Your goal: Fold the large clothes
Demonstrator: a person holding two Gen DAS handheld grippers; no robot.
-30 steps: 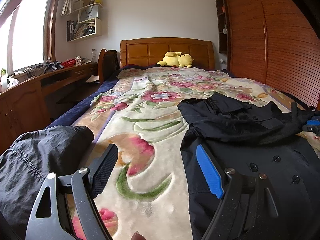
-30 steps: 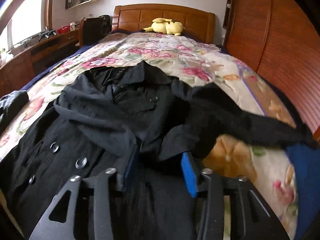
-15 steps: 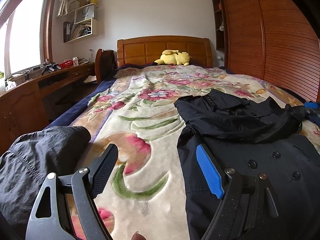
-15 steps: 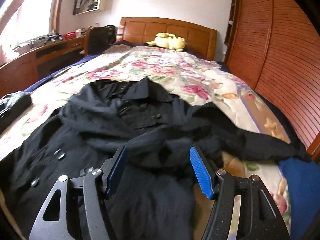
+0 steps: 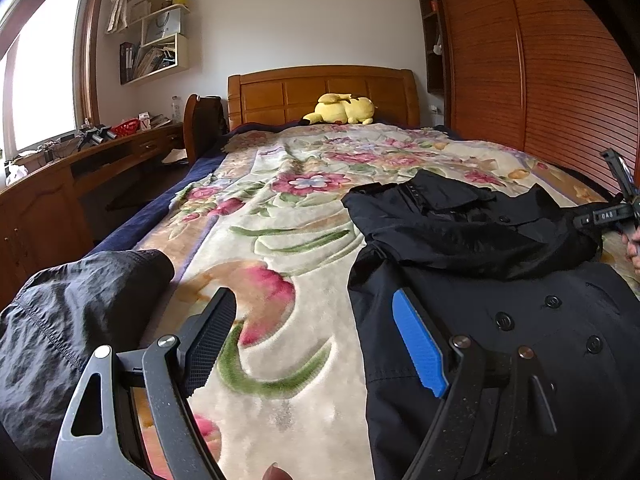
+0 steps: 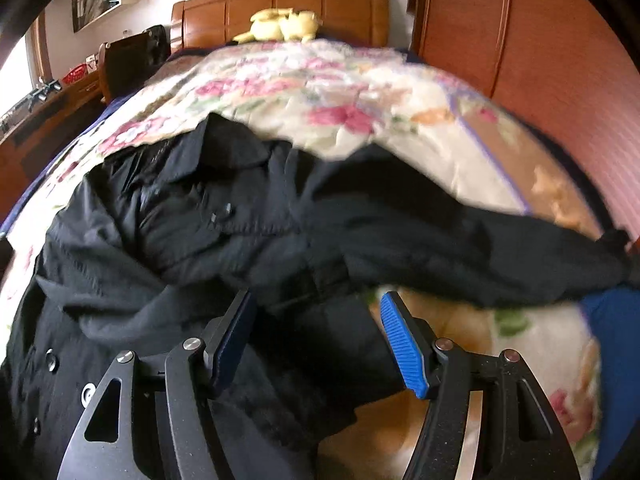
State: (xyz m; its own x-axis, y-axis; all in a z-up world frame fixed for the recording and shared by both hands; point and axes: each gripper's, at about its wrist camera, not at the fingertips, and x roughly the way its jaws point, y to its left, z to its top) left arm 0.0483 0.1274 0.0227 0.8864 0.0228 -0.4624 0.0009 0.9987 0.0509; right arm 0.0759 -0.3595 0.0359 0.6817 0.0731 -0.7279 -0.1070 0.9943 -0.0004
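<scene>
Your black coat (image 5: 500, 280) lies spread on the bed's floral blanket (image 5: 280, 240), collar toward the headboard (image 5: 320, 88), one sleeve (image 6: 500, 248) stretched out to the right edge. Your left claw (image 5: 316, 340) hangs released, wide apart, straddling the coat's left edge with bare blanket between the fingers. Your right claw (image 6: 316, 344) is released too, spread above the coat's right side, nothing pinched. A dark garment (image 5: 72, 320) sits at far left.
</scene>
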